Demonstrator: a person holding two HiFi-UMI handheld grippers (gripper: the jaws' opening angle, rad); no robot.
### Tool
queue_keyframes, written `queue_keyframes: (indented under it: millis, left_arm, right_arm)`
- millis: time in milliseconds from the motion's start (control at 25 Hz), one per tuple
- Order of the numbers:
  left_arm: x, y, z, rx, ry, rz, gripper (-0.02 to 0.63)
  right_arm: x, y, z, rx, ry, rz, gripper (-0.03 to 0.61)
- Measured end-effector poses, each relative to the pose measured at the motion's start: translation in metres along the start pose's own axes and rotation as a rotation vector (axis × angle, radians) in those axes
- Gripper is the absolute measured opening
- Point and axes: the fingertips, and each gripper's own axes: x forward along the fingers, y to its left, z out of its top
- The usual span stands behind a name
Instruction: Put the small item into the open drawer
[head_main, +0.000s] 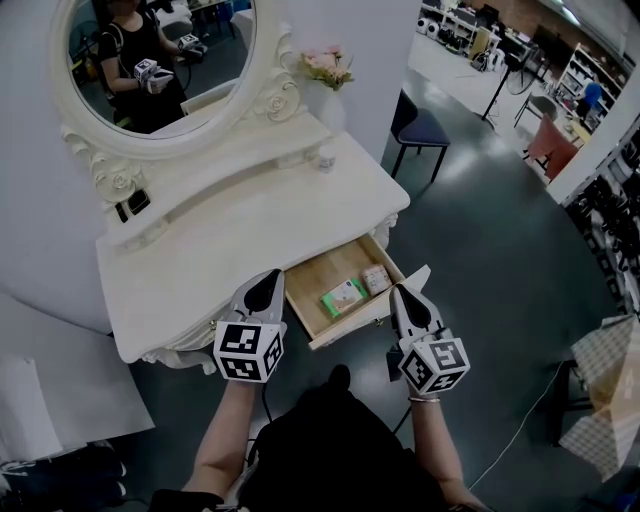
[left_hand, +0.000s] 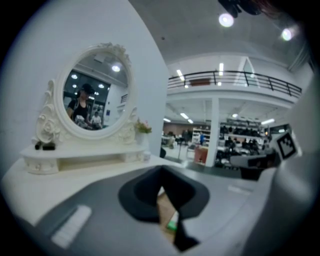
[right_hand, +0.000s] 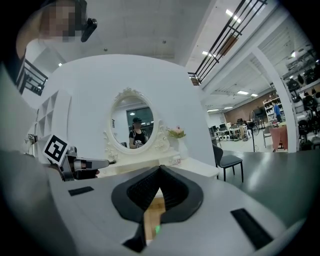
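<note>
The open wooden drawer (head_main: 327, 269) juts from the front of the white dressing table (head_main: 230, 225). Inside it lie a small green-and-white box (head_main: 342, 297) and a small beige box (head_main: 376, 279). My left gripper (head_main: 267, 279) hovers over the table's front edge, just left of the drawer, shut and empty. At the drawer's right front corner my right gripper (head_main: 401, 293) is also shut with nothing in it. In the left gripper view the jaws (left_hand: 161, 171) meet, with a strip of wood and the green box (left_hand: 172, 226) showing below them. The right gripper (right_hand: 160, 169) also shows closed jaws.
An oval mirror (head_main: 160, 60) stands at the back of the table, with a vase of flowers (head_main: 325, 70) beside it and a small dark object (head_main: 133, 205) on the shelf. A dark chair (head_main: 420, 128) stands to the right. A checked bag (head_main: 605, 380) lies on the floor at far right.
</note>
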Motion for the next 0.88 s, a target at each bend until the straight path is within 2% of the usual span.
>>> queue_keyframes:
  millis: [880]
  left_arm:
    - [0.001, -0.005, -0.003, -0.026, -0.005, -0.005, 0.006]
  right_arm:
    - [-0.001, -0.012, 0.001, 0.004, -0.011, -0.03, 0.003]
